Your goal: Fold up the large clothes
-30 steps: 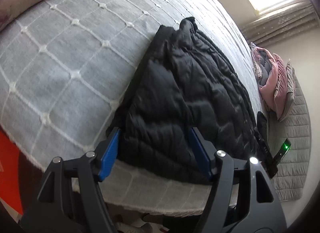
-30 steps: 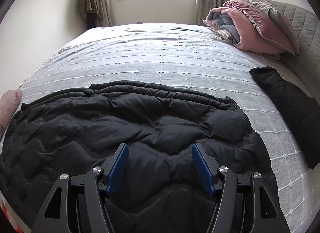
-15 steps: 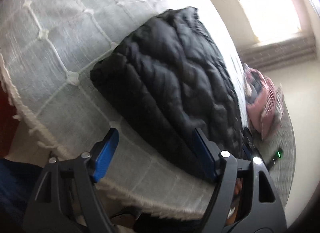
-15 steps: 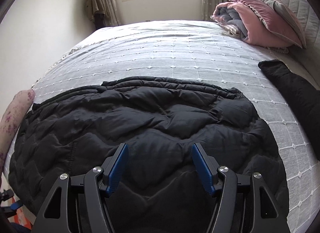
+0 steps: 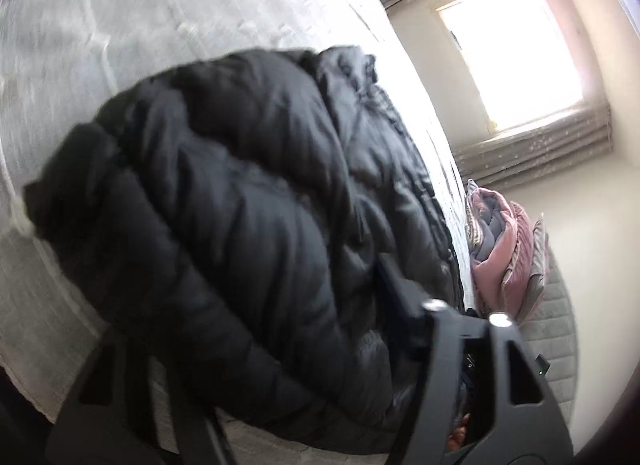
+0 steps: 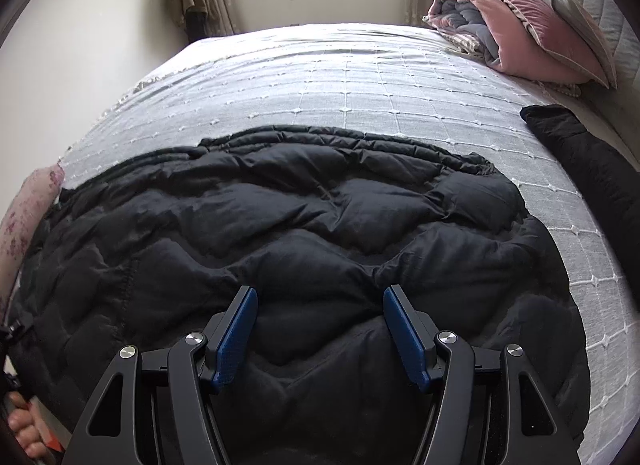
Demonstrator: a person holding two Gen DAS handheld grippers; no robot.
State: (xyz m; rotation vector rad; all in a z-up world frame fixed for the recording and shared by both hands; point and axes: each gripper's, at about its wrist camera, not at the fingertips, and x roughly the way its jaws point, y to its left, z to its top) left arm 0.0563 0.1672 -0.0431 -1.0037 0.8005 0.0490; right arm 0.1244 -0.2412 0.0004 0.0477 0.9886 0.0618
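A black puffer jacket [image 6: 288, 241] lies spread across the lower half of the right wrist frame on a grey quilted bedspread [image 6: 360, 81], the right gripper [image 6: 318, 329] spread wide above it; the left gripper [image 5: 280, 345], blurred and partly hidden by jacket fabric, cannot be judged open or closed
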